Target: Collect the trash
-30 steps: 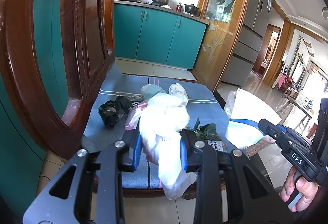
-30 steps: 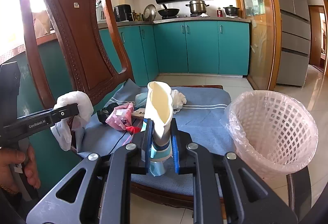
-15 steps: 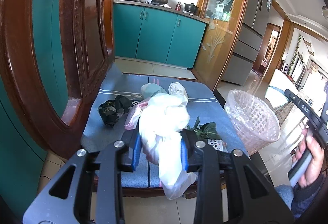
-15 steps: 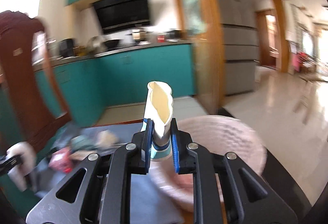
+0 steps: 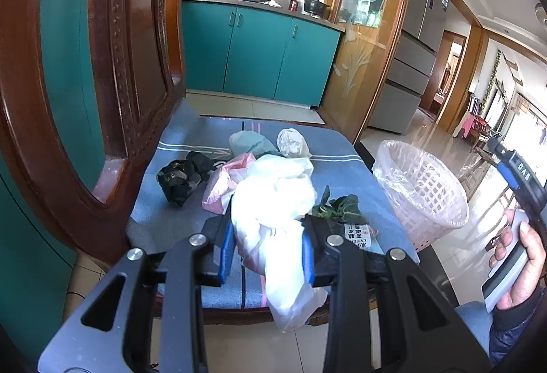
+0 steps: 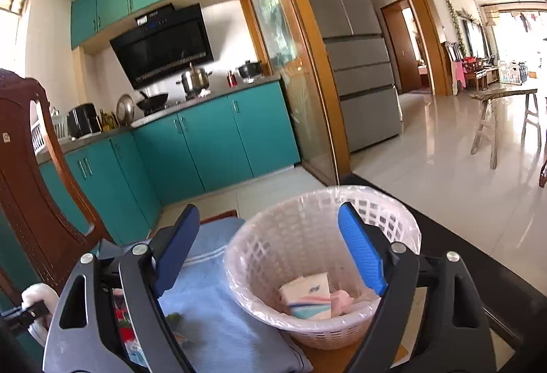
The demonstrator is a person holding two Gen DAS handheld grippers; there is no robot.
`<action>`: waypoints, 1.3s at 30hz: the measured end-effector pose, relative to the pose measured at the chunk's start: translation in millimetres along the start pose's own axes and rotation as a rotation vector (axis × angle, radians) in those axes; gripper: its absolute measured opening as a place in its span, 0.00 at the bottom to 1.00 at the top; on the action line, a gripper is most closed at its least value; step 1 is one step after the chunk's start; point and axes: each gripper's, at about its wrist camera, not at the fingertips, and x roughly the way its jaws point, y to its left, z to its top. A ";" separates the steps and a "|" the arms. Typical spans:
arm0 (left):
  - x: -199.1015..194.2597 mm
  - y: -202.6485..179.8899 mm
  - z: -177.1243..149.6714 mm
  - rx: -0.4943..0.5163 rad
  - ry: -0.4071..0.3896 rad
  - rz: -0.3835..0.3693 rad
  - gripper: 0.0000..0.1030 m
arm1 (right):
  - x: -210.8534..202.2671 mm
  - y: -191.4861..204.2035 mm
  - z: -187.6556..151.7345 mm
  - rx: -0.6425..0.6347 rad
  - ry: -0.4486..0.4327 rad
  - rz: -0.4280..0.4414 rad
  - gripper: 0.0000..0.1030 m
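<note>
Visibly, "DAS"-marked right hand-held gripper (image 6: pixel 270 250) agape; left hand-held gripper (image 5: pixel 266 250) clamping white bag (image 5: pixel 273 202).

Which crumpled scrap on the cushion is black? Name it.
The black wad at the far left, nearest the chair back; the other scraps are white, pink or green.

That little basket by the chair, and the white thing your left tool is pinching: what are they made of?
The basket looks like moulded white plastic: a stiff lattice of square holes, lined with thin clear film that crinkles over the rim. The white bag in the left tool seems to be thin plastic film, glossy, semi-translucent and limply crumpled, though soft tissue can't be ruled out.
</note>
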 end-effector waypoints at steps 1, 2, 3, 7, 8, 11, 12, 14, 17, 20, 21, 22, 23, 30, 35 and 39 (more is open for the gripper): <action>0.8 -2.1 -0.7 0.006 0.003 -0.005 0.31 | -3.0 -0.7 1.2 0.004 -0.022 -0.003 0.82; 1.5 -4.3 -1.4 0.012 0.006 -0.011 0.31 | -4.8 -2.6 2.9 0.006 -0.044 -0.014 0.83; 2.2 -6.1 -1.9 0.018 0.009 -0.018 0.31 | -11.4 -2.8 2.6 0.011 -0.058 -0.023 0.85; 9.2 -21.4 -2.6 0.041 0.033 -0.054 0.31 | -13.4 -15.2 4.3 0.062 -0.067 -0.034 0.85; 12.3 -26.9 -1.3 0.042 0.046 -0.074 0.31 | -16.4 -20.5 4.7 0.083 -0.073 -0.036 0.85; 24.5 -58.9 5.0 0.079 0.074 -0.123 0.31 | -26.3 -37.1 6.8 0.145 -0.130 -0.053 0.85; 30.9 -75.7 8.2 0.099 0.085 -0.153 0.31 | -30.0 -41.1 5.5 0.159 -0.147 -0.062 0.86; 43.0 -105.5 15.4 0.125 0.088 -0.201 0.31 | -32.0 -49.8 5.1 0.190 -0.163 -0.076 0.86; 68.9 -164.2 38.0 0.161 0.091 -0.290 0.31 | -37.3 -63.4 5.8 0.231 -0.188 -0.093 0.86; 95.2 -221.1 62.5 0.188 0.099 -0.410 0.35 | -42.9 -70.0 7.2 0.250 -0.212 -0.103 0.86; 105.6 -238.0 68.8 0.198 0.119 -0.451 0.43 | -43.5 -71.8 7.6 0.250 -0.217 -0.106 0.86; 119.0 -255.1 74.0 0.210 0.145 -0.468 0.67 | -43.2 -72.4 8.4 0.249 -0.218 -0.108 0.86; 130.6 -267.0 76.2 0.225 0.174 -0.426 0.79 | -42.9 -73.5 8.5 0.244 -0.218 -0.110 0.86; 99.4 -212.0 66.4 0.182 0.089 -0.321 0.90 | -36.0 -74.5 7.8 0.244 -0.183 -0.087 0.86; 50.5 -130.1 55.1 0.152 0.031 -0.186 0.95 | -26.5 -50.1 5.7 0.159 -0.117 -0.038 0.86; 16.0 -62.2 37.1 0.100 -0.013 -0.027 0.96 | -22.1 -25.3 2.8 0.077 -0.072 0.001 0.86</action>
